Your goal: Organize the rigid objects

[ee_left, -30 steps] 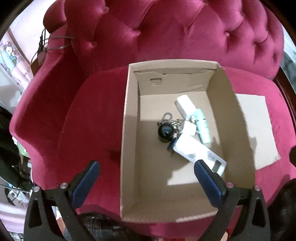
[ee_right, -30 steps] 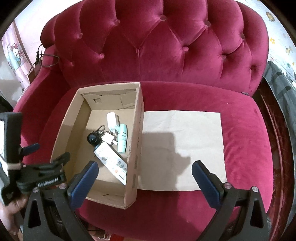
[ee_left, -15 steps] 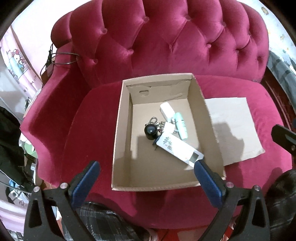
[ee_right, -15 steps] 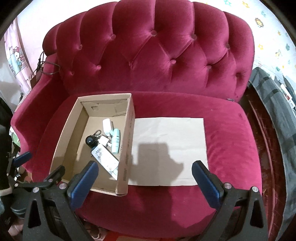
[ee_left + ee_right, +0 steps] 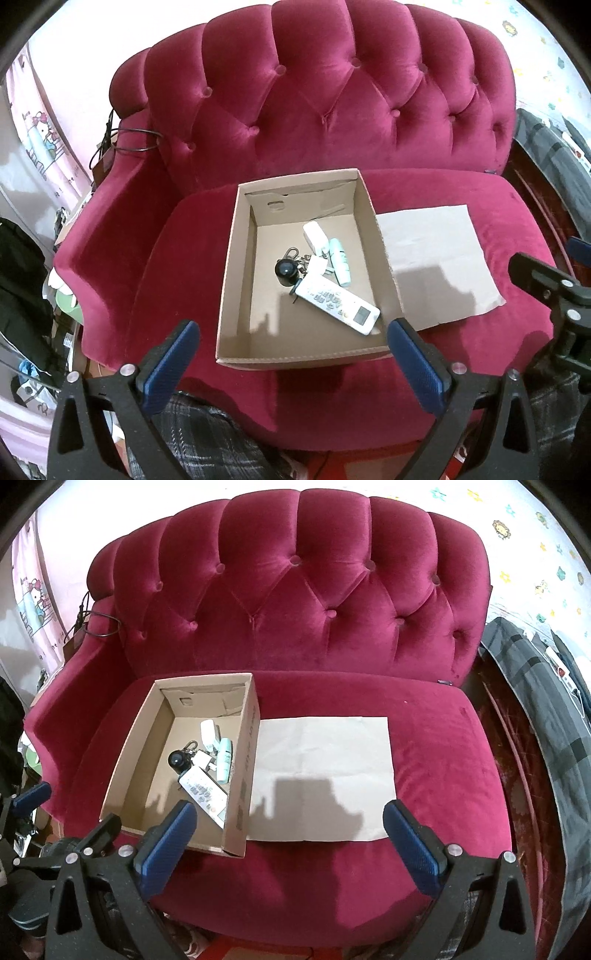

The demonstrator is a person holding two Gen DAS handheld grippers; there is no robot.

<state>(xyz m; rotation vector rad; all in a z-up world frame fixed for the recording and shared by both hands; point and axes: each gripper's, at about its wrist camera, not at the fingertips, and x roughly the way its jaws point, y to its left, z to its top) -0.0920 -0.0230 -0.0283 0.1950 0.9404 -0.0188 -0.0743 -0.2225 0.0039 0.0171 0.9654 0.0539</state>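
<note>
An open cardboard box [image 5: 236, 258] [image 5: 147, 731] sits on the left part of a crimson tufted sofa seat. Inside lie a white remote control [image 5: 338, 304] [image 5: 203, 792], a mint tube [image 5: 340, 261] [image 5: 224, 758], a white charger block [image 5: 314, 236] [image 5: 207, 731], a black round object with a key ring [image 5: 285, 268] [image 5: 179, 760] and a small white plug [image 5: 316, 266]. My left gripper [image 5: 291, 341] hangs open, well back from the box's near wall, with nothing between its fingers. My right gripper [image 5: 290, 821] is open too, above the seat's front edge before the flat cardboard sheet [image 5: 325, 768] [image 5: 436, 258].
The sofa backrest [image 5: 295, 602] rises behind the box. Its left armrest [image 5: 107, 229] carries a dark cable [image 5: 129, 140]. A grey plaid cloth [image 5: 546, 720] lies to the right. The other gripper's black body [image 5: 554, 295] shows at the right edge, and plaid clothing [image 5: 207, 435] lies below.
Both grippers have pulled back and up from the sofa, so the box and sheet look smaller and more of the backrest shows. The items in the box have not moved.
</note>
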